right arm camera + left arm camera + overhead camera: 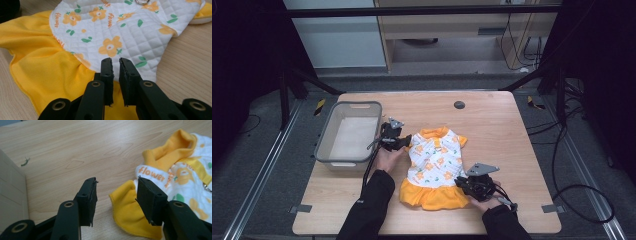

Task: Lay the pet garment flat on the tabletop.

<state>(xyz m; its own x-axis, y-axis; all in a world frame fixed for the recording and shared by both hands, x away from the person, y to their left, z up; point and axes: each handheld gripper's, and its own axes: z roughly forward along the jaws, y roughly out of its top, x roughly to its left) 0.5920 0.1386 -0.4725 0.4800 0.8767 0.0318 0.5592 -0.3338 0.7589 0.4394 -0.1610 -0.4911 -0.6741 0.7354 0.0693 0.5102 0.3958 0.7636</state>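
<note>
The small pet dress (434,167) lies flat near the middle of the tabletop (507,130), a little toward the near edge. Its yellow collar points to the far edge and its yellow frill to the near edge. It is spread out with the quilted flower side up, probably so that both sides can be reached for folding.

The left gripper (404,141) is at the left side of the dress, beside the yellow sleeve (127,207). Its jaws stand well apart. In the left gripper view the sleeve lies between them, close against the right jaw, but the pads do not press it, so nothing is held. I think this wide opening is made to take the sleeve edge.

The right gripper (464,184) rests at the right side of the dress, where the white quilted body meets the frill (47,72). Its jaws have only a narrow gap, and the dress lies under and beyond the tips; I see no cloth pinched there, so it seems to hold nothing.

The grey plastic basket (328,132) stands at the left edge of the tabletop, just beside the left gripper, perhaps waiting for the folded dress.
</note>
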